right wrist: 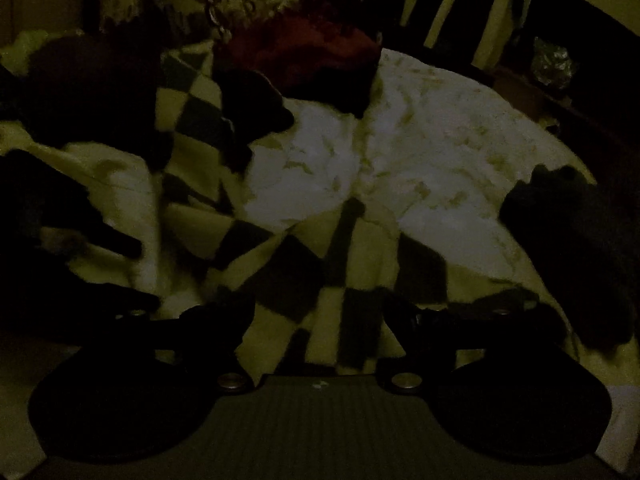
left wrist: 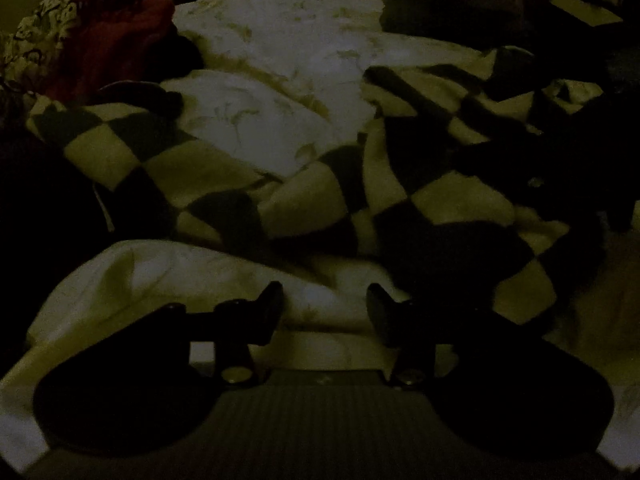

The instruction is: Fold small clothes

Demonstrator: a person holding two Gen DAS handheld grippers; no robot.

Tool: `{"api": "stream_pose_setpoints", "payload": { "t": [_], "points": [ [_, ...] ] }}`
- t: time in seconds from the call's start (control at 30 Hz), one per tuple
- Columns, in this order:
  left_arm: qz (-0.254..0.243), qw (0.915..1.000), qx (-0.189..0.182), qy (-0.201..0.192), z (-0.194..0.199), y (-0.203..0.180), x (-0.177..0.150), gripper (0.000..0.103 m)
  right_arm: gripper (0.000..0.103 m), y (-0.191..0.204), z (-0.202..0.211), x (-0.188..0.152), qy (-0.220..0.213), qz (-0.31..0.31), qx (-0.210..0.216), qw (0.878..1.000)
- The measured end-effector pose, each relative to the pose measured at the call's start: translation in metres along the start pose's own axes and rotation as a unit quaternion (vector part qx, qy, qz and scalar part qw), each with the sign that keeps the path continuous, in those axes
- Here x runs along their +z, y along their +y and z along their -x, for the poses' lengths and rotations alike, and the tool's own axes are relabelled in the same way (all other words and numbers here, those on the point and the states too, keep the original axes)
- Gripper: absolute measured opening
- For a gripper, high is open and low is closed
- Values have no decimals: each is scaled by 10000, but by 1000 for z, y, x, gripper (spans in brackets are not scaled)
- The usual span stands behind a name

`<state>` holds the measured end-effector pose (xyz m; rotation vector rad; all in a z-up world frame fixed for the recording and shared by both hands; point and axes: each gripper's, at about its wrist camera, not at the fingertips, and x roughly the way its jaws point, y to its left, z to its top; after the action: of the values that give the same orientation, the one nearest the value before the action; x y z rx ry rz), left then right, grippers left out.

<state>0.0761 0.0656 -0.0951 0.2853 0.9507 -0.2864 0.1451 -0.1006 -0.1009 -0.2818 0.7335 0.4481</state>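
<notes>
The scene is very dim. A black-and-cream checkered garment (left wrist: 224, 184) lies crumpled across a pale bedcover (left wrist: 288, 40). My left gripper (left wrist: 325, 304) hovers low over a white cloth (left wrist: 160, 276) at the near edge, its jaws partly apart with a ridge of that white cloth between them; no firm pinch shows. In the right wrist view my right gripper (right wrist: 320, 320) stands wide open just above the checkered garment (right wrist: 288, 264), which fills the gap without touching the fingers. Dark fingers (right wrist: 120, 246) of the left gripper reach in from the left there.
A red garment (left wrist: 108, 40) and a patterned cloth (left wrist: 44, 24) are piled at the far left; the red garment (right wrist: 304, 56) sits at the top centre of the right wrist view. A dark bundle (right wrist: 568, 240) lies at the bedcover's (right wrist: 420, 140) right side.
</notes>
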Motion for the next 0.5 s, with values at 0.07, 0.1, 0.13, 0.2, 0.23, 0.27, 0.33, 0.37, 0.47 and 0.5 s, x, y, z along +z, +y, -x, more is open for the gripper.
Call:
{"api": "stream_pose_setpoints", "payload": {
  "t": [0.07, 0.1, 0.13, 0.2, 0.23, 0.27, 0.33, 0.37, 0.47, 0.5],
  "points": [
    [14, 10000, -44, -36, 2, 2, 1, 46, 103, 1, -9, 5, 66, 175, 164, 9997],
    [6, 10000, -68, -46, 3, 1, 1, 46, 103, 3, -11, 8, 59, 340, 272, 9990],
    [-26, 9999, -103, -52, 3, 0, 1, 46, 103, 6, -13, 13, 58, 643, 460, 9969],
    [-115, 9998, -153, -54, 2, -2, 1, 46, 103, 13, -17, 21, 176, 1207, 740, 9898],
    [-137, 9997, -207, -24, 0, -3, 1, 46, 103, 16, -21, 25, 284, 1406, 761, 9867],
    [-140, 9996, -241, 10, -2, -5, 1, 49, 103, 17, -24, 28, 376, 1551, 921, 9829],
    [-156, 9995, -257, 52, -4, -6, 0, 60, 103, 15, -30, 33, 520, 1767, 1244, 9750],
    [-217, 9995, -236, 56, -4, -7, -1, 69, 103, 16, -33, 34, 635, 1895, 1326, 9708],
    [-310, 9994, -134, 25, -4, -10, -2, 98, 103, 19, -43, 40, 848, 2470, 1595, 9520],
    [-334, 9994, -120, -12, -3, -10, -2, 101, 103, 19, -47, 42, 928, 2619, 1683, 9458]
  ]
}}
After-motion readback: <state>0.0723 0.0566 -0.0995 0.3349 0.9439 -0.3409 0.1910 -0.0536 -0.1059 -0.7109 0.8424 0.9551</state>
